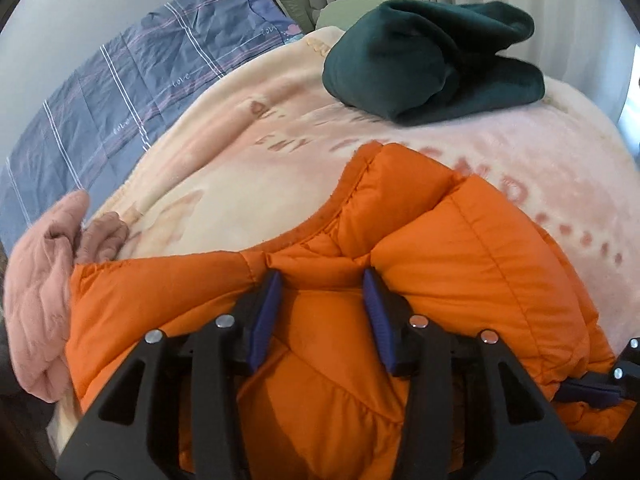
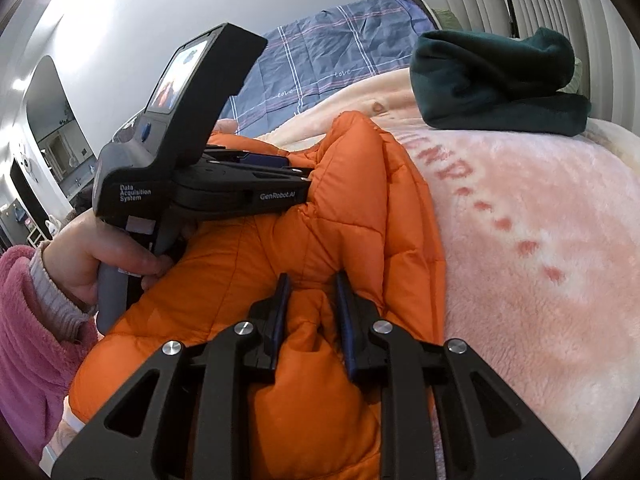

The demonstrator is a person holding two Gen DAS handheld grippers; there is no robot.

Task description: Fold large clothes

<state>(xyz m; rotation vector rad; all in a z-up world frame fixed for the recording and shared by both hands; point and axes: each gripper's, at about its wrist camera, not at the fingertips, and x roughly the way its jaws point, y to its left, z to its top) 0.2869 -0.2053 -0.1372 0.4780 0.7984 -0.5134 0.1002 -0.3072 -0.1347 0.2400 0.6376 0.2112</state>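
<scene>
1. Left wrist view showed the orange jacket (image 1: 420, 240) lying bunched on the pink blanket (image 1: 240, 184) of the bed, near its front edge.
2. The left gripper (image 1: 322, 300) stood part-spread with padded fabric between its pads; whether they pressed on it could not be told.
3. The right gripper (image 2: 310, 304) pinched a puffed fold of the jacket at the right edge.
4. Handling, as a judgement: the jacket was light, soft and springy, with a slick shell likely to slip from a shallow pinch.
5. Recommended hold: a stitched seam or hem, taken deep between the pads.
6. A green garment (image 1: 432, 64) lay well apart at the far side.
</scene>
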